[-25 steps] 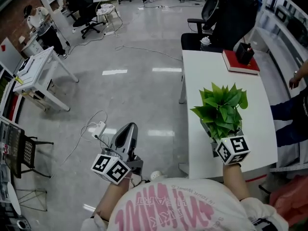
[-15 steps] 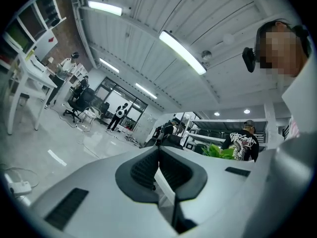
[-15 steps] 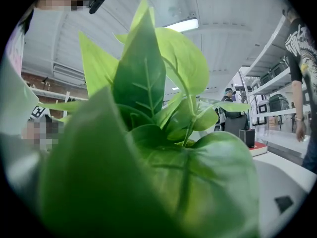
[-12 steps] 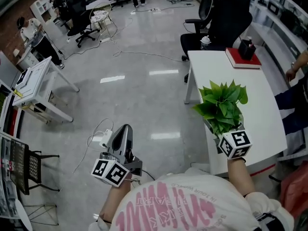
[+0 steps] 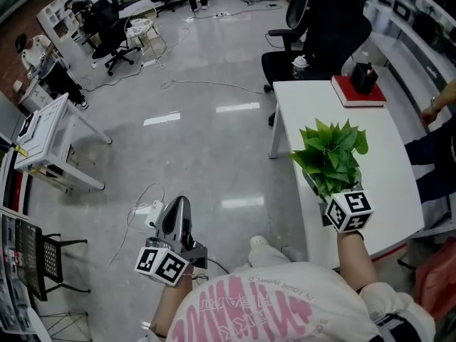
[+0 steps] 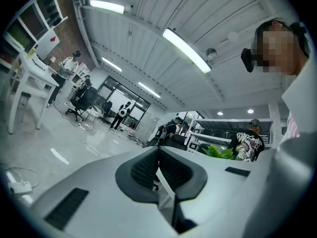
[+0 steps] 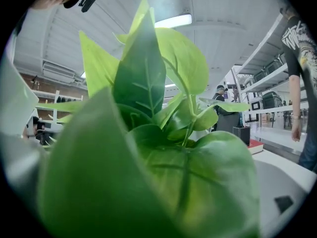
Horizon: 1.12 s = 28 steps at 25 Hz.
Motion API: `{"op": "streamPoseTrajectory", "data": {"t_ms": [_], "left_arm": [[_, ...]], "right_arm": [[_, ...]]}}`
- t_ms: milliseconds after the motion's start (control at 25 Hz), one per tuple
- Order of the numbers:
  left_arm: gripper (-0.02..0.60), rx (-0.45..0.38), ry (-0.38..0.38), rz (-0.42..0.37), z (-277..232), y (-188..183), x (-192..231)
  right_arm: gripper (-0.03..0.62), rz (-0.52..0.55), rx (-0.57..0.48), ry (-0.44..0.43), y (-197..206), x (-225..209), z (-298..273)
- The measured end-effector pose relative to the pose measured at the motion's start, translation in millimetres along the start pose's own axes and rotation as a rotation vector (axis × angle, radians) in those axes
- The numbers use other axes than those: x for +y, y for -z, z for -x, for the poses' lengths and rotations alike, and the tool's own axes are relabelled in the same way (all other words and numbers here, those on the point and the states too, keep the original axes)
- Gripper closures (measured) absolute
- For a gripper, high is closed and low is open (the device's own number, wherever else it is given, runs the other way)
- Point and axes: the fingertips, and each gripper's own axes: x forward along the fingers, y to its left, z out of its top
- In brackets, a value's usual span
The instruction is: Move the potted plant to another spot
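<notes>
The potted plant point(image 5: 330, 155), with broad green leaves, is over the near part of the white table point(image 5: 385, 141). My right gripper point(image 5: 329, 193) is at its base, shut on it; leaves hide the pot and the jaws. Those leaves point(image 7: 163, 148) fill the right gripper view. My left gripper point(image 5: 177, 206) hangs over the grey floor left of the table, shut, with nothing in it. In the left gripper view its black pads point(image 6: 148, 168) meet, and the plant point(image 6: 220, 151) shows small in the distance.
A red book point(image 5: 356, 91) with a black box point(image 5: 363, 77) on it lies at the table's far end. A black office chair point(image 5: 313, 34) and a bottle point(image 5: 299, 66) stand beyond. A person point(image 5: 438, 130) is at the table's right. A power strip with cables point(image 5: 146, 212) lies on the floor.
The head view has shifted and a white shoe now shows below. My left gripper sits lower in the view. The plant stays with my right gripper over the table.
</notes>
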Motion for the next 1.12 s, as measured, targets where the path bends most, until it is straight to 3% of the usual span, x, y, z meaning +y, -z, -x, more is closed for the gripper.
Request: {"op": "streamPoseTrajectory", "data": {"t_ms": [480,800,1120], "left_arm": [[0.557,0.105,-0.019,-0.002,-55.1,43.3,9.5],[0.557,0.173,-0.042,0.006,-59.0,78.0,11.8],[0.557,0.205,-0.036,0.005,-59.3,87.4,8.0]], "right_arm": [[0.068,-0.054,0.013,0.019,32.1,-53.5,-46.7],[0.066,-0.029,0.034,0.038,54.3,-77.8,-66.8],[0.066,-0.021,0.059,0.056,64.2,-84.2,-69.4]]}}
